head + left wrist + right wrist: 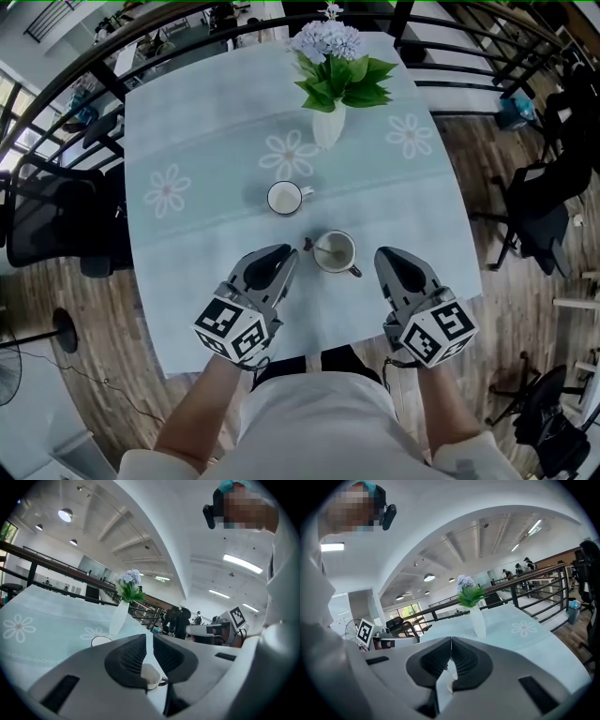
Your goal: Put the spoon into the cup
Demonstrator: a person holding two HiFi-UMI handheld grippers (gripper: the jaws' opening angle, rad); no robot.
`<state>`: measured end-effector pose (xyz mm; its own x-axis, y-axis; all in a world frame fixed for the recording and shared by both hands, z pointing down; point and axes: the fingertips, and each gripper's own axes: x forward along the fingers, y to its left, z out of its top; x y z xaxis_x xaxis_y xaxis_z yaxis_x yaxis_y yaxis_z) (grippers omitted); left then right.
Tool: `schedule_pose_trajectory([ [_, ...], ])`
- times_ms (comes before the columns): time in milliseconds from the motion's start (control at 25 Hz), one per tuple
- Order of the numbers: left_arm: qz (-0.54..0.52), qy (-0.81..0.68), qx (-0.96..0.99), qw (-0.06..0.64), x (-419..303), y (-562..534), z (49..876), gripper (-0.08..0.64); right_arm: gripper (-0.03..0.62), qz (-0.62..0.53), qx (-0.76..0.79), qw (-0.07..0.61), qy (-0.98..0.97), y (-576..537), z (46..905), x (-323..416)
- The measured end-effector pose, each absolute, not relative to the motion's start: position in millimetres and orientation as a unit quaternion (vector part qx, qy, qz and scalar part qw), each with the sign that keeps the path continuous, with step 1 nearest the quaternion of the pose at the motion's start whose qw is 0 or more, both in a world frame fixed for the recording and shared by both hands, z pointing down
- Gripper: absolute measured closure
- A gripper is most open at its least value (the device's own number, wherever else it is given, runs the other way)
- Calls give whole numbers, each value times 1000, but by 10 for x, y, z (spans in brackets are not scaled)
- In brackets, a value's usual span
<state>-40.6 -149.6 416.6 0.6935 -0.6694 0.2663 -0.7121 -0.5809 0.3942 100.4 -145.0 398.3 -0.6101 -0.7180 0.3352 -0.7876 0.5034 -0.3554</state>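
The left gripper (pixel 289 255) hung over the near part of the table (pixel 206 150), its jaws a narrow slit apart with nothing between them. The right gripper (pixel 382 255) was clenched tip to tip and just as empty. Between the two, touching neither, stood the cup (pixel 353 249). The spoon (pixel 326 252) lay inside it, one end seeming to poke past the rim on the left gripper's side. To my eye the job was done, with only backing away left to do. A second white mug (pixel 284 198) sat a little farther out, and the vase of flowers (pixel 328 127) stood well beyond it, towards the far edge. Open cloth lay on either side of the cup, so both grippers had free room towards the near edge.
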Motion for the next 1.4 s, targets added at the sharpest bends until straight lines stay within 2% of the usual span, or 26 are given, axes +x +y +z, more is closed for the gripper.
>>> schedule_pose_trajectory([
  [1400,10,-368,910,193,-516,-1323,3435,538,571,184,430,50,-883,-1385,3349,705],
])
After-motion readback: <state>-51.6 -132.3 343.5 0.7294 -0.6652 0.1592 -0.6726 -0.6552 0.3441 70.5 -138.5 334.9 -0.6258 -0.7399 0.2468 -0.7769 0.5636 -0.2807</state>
